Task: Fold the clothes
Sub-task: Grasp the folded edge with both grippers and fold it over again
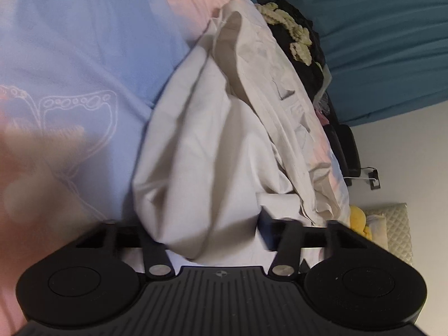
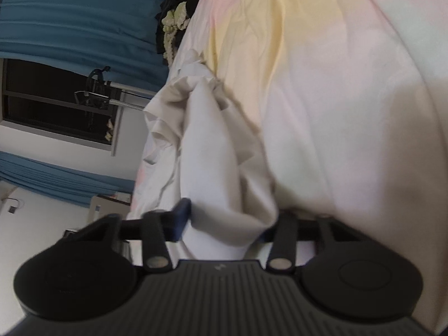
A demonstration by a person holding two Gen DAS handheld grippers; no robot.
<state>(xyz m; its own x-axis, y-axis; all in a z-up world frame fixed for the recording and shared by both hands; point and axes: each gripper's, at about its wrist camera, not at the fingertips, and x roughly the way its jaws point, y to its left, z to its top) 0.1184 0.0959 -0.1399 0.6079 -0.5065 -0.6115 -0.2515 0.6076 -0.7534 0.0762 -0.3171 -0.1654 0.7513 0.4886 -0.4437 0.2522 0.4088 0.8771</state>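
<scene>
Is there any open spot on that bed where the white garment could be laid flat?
The widest bare patch is the pastel bedsheet beside the white garment, which both hand-held grippers, left and right, grip. The blue stretch with the outline print also looks free. It is crowded toward the far edge, where the dark clothes pile sits.

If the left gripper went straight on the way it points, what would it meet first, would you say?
The left gripper already holds the white garment; straight on it would probably meet more of that cloth, though depth is unclear.
</scene>
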